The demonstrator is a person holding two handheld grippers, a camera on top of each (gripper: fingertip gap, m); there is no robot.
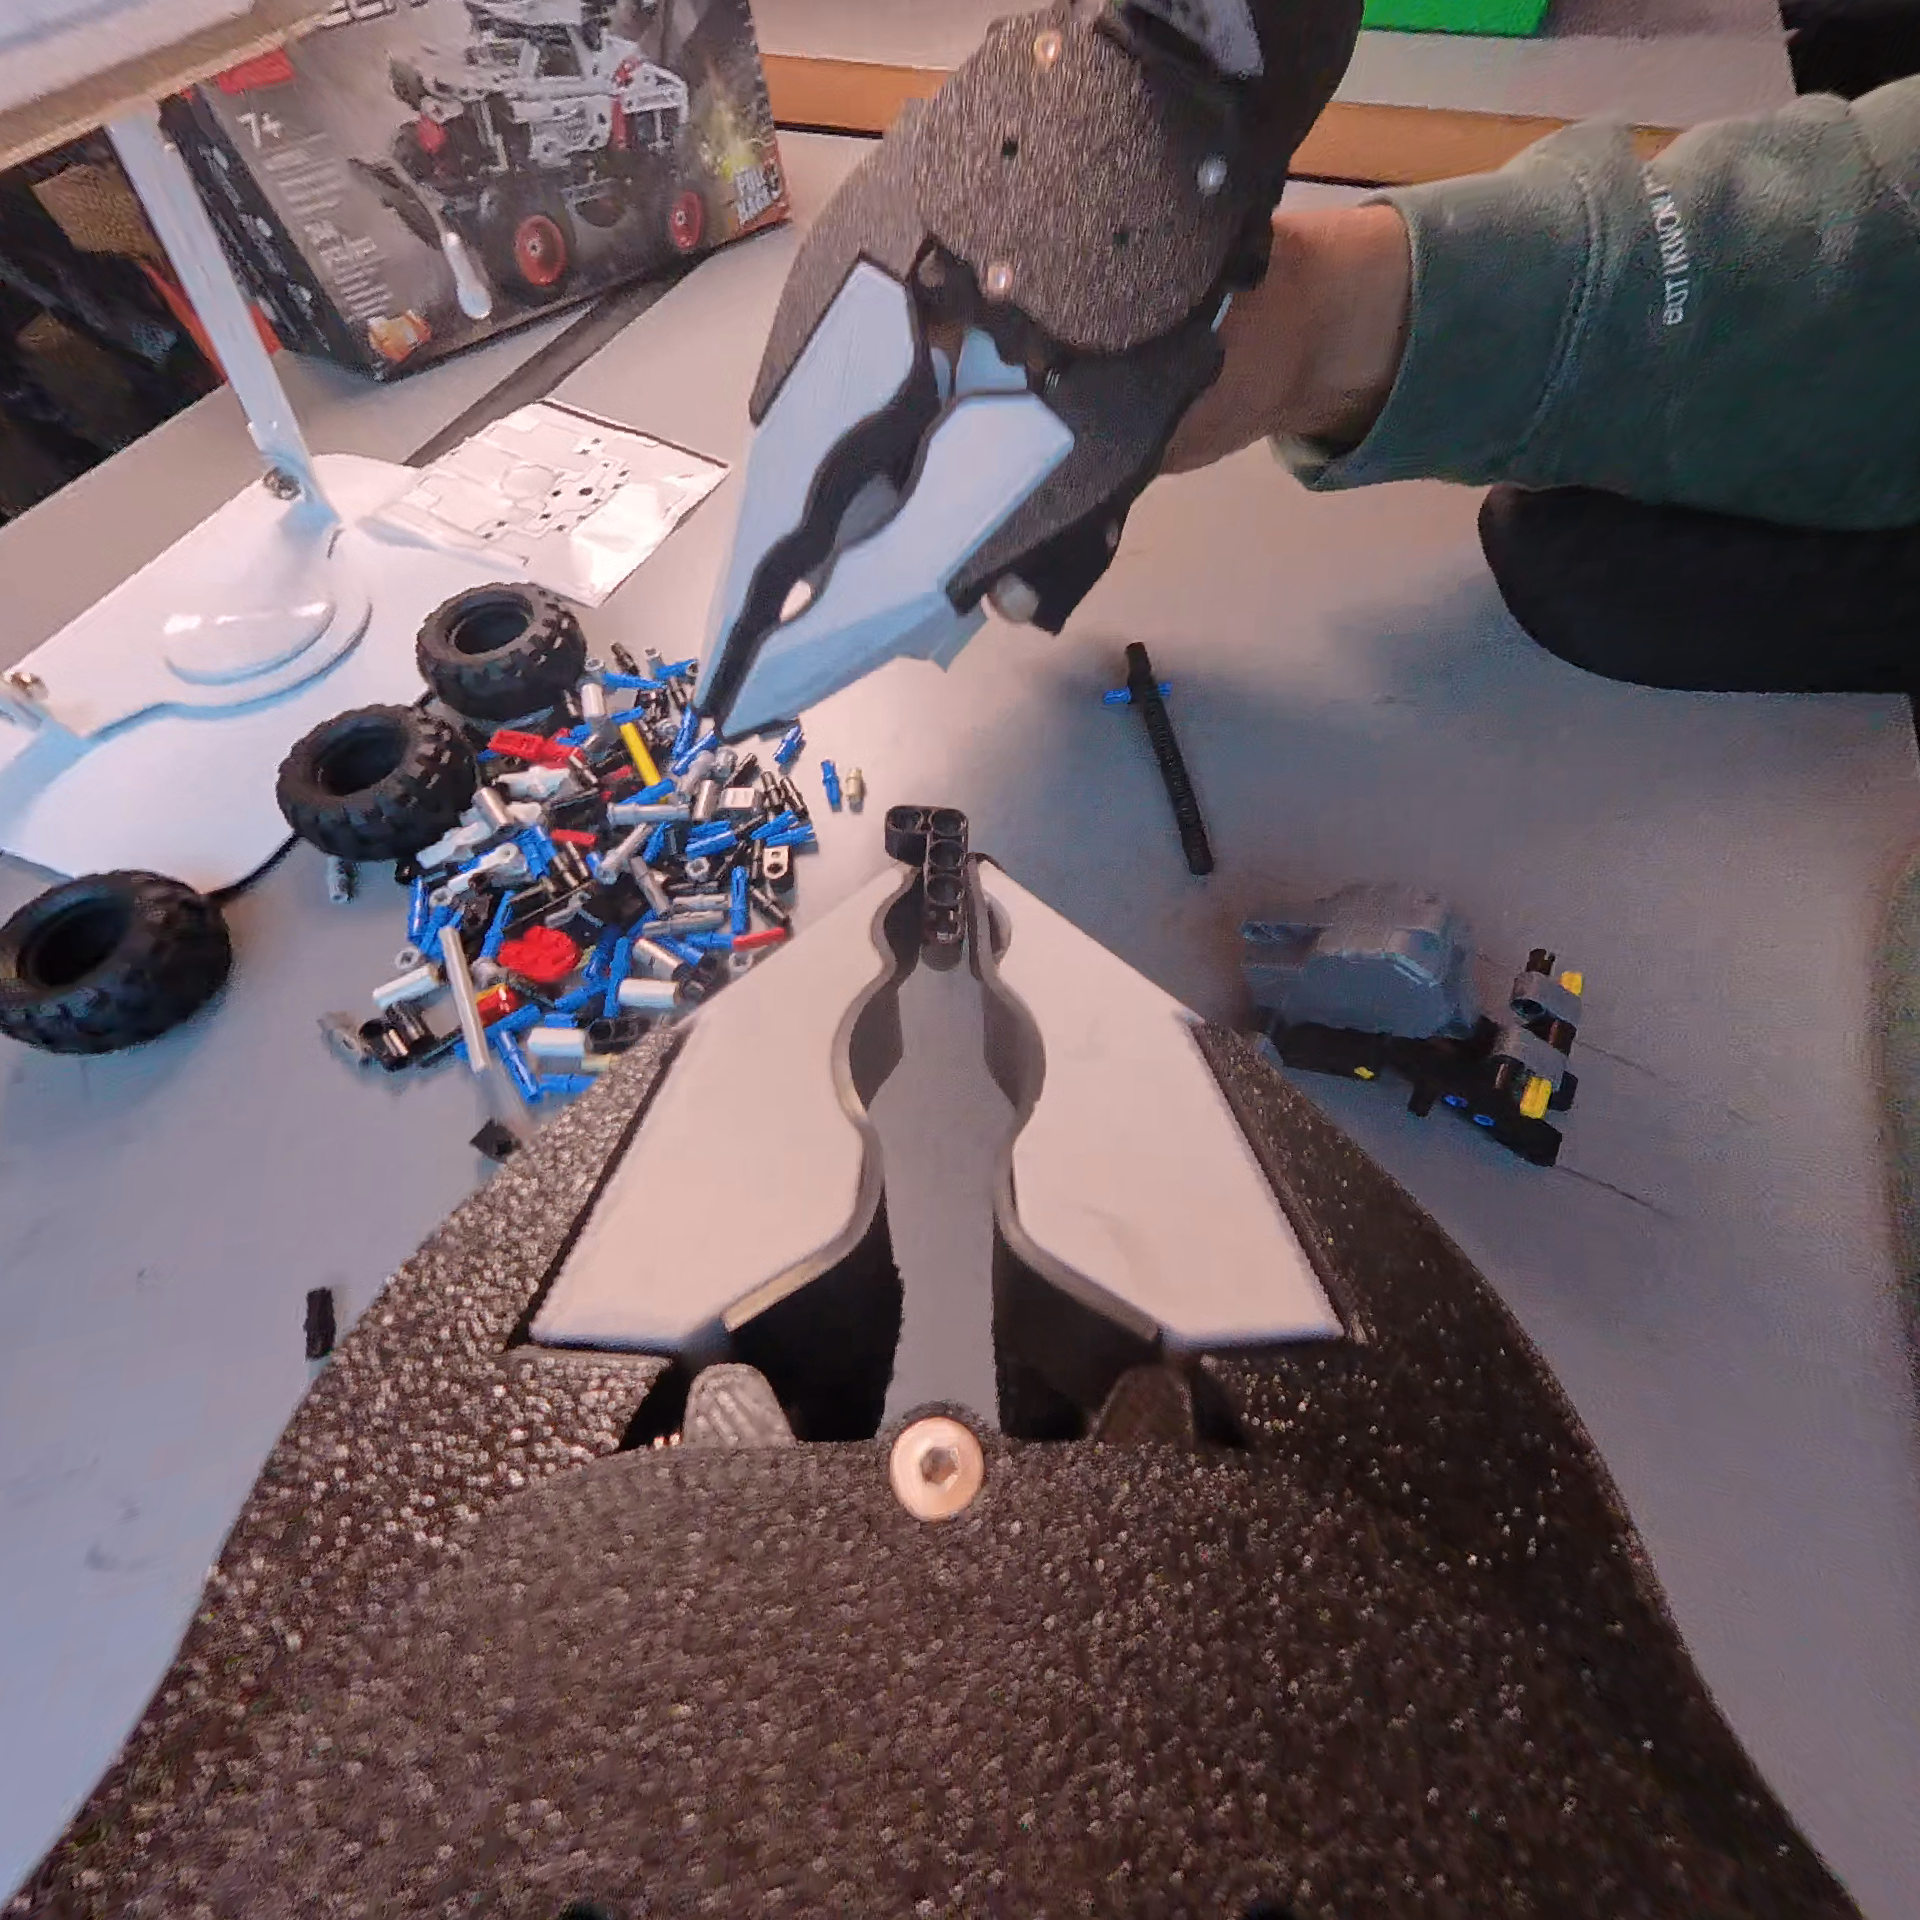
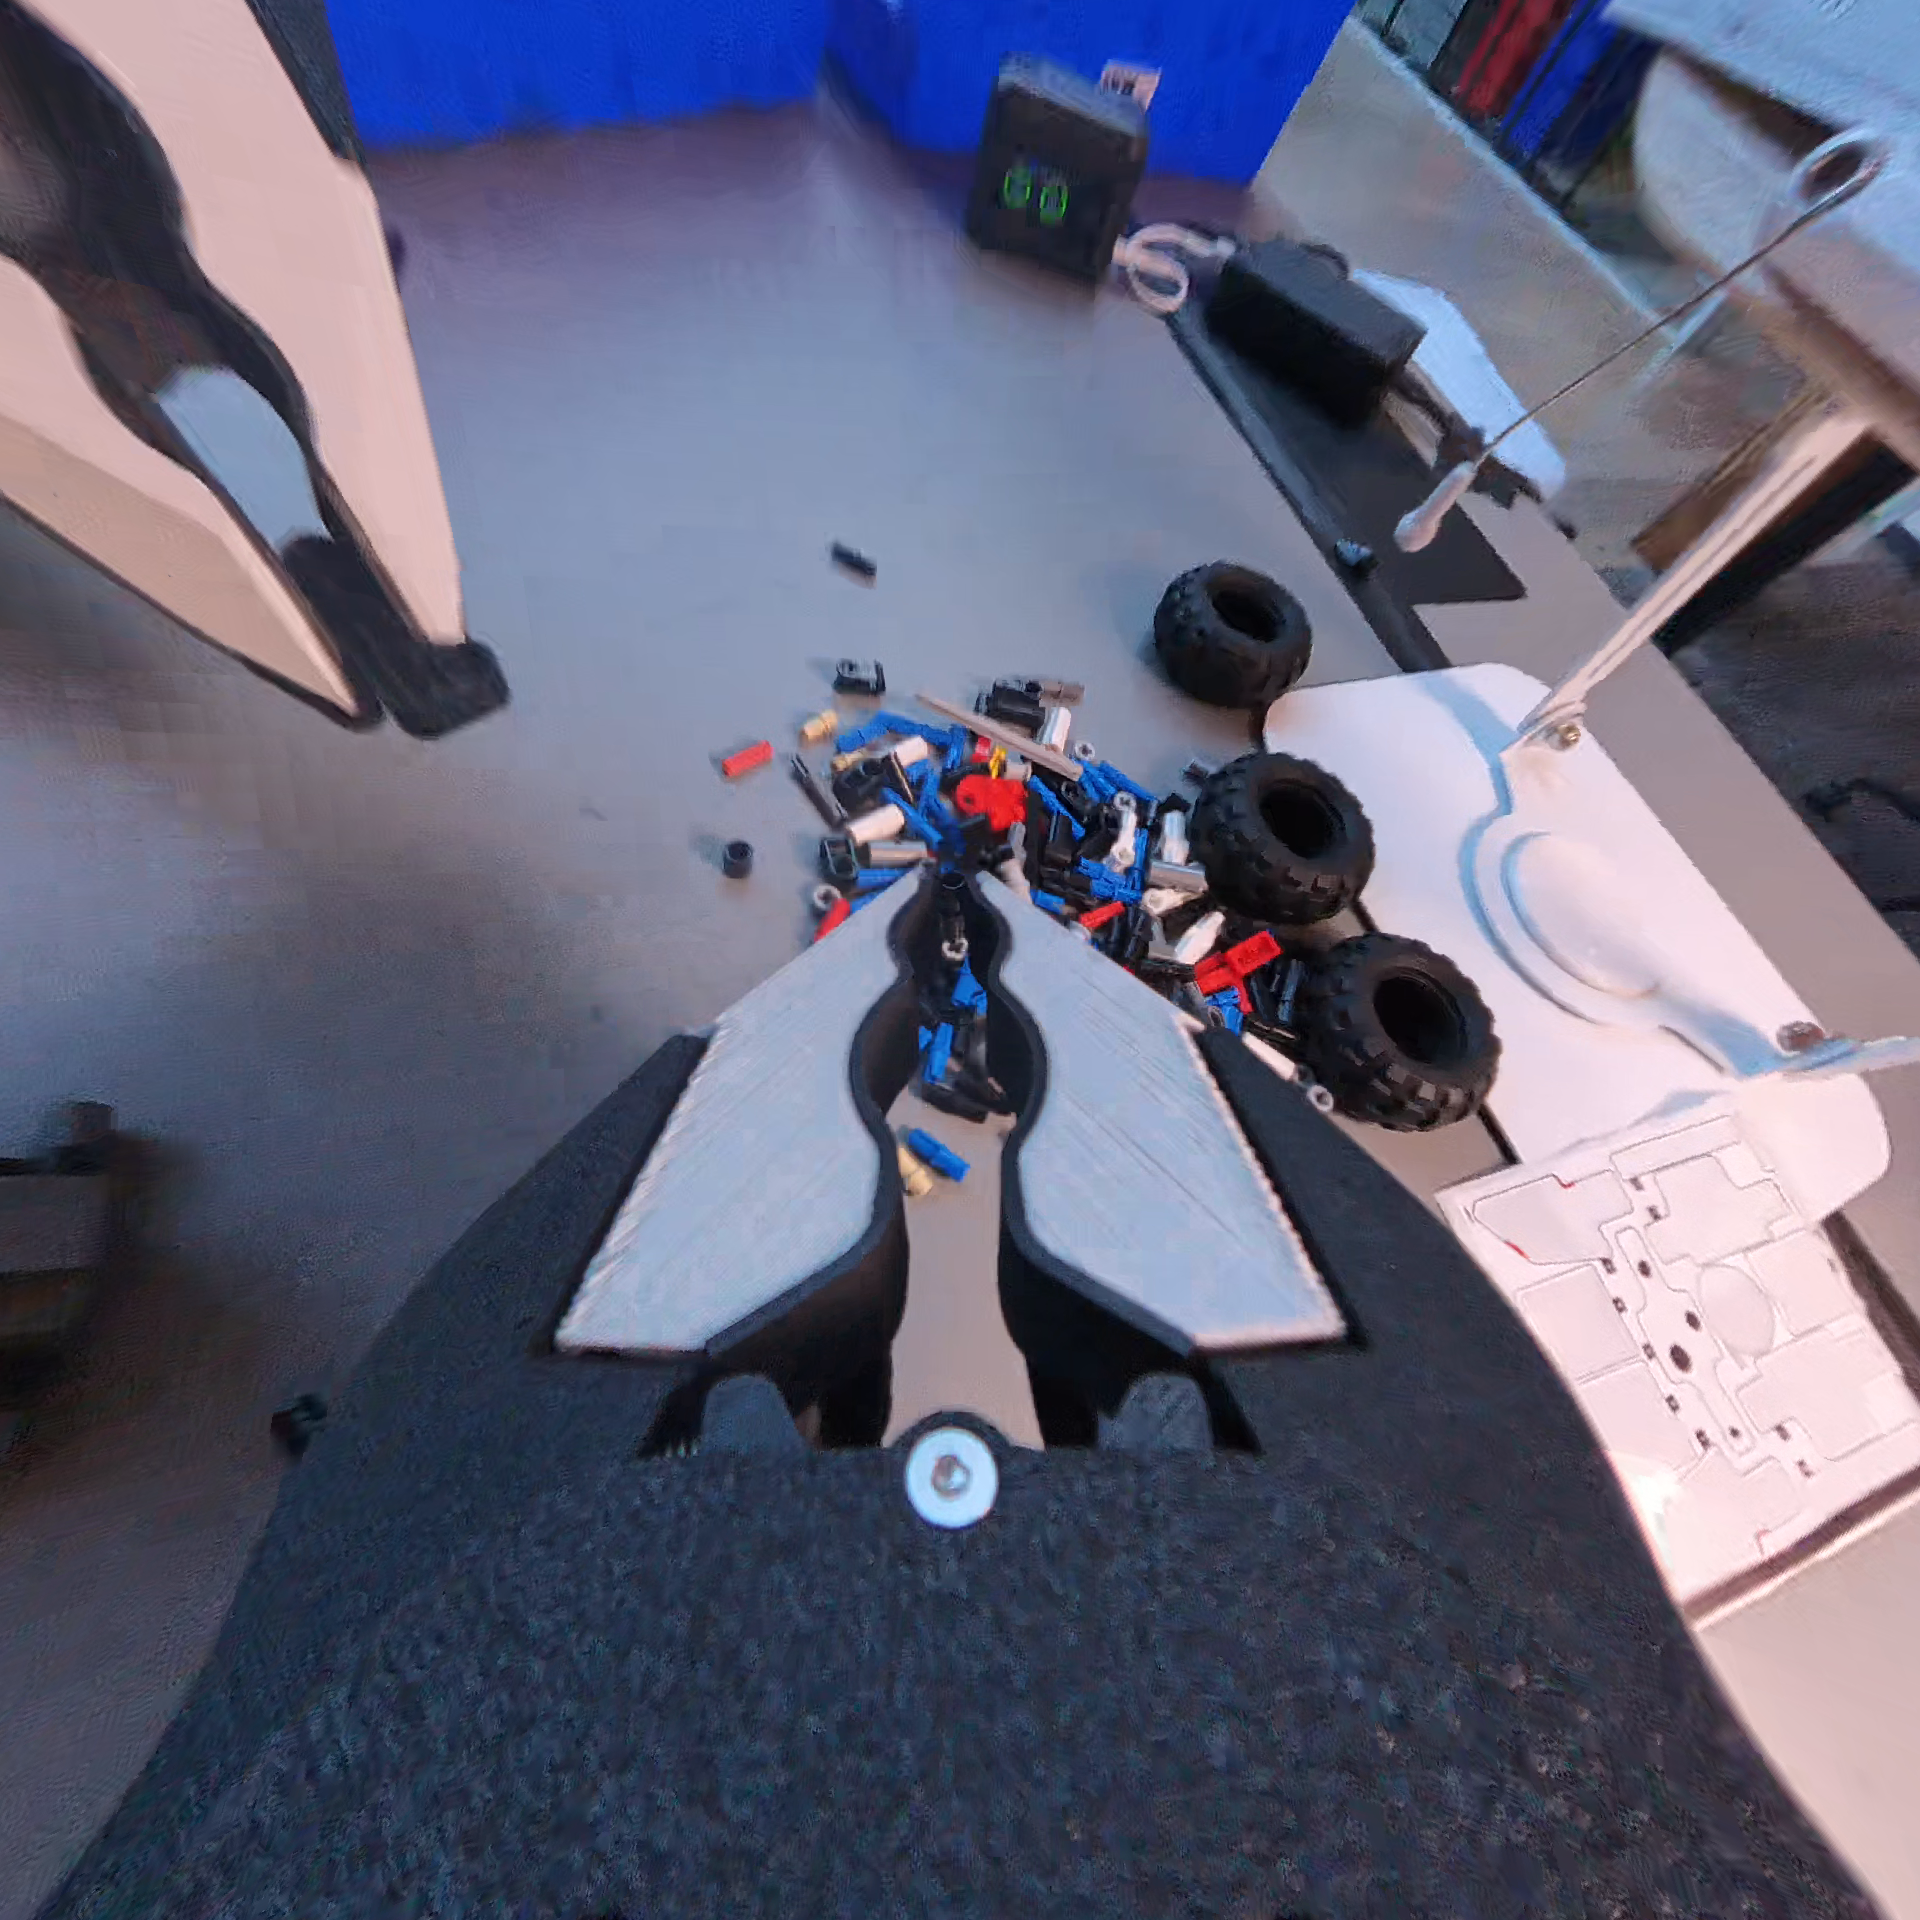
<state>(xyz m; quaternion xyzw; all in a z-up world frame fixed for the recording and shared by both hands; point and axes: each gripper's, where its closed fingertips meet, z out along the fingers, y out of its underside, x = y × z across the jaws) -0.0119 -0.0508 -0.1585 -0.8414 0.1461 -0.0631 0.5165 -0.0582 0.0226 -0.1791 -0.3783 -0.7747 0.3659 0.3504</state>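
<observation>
The left gripper (image 1: 943,902) clamps a black perforated plastic beam (image 1: 932,871); the right gripper (image 2: 948,896), narrowly parted, apparently empty, noses the heap of small plastic pins (image 2: 1039,831).

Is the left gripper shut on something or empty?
Shut on a black beam: the left gripper pinches its lower end between the fingertips.

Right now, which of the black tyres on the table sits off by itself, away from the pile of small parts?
The tyre nearest the left edge of the left wrist view. The other two tyres touch the pile of small parts; this one lies apart on the table.
</observation>
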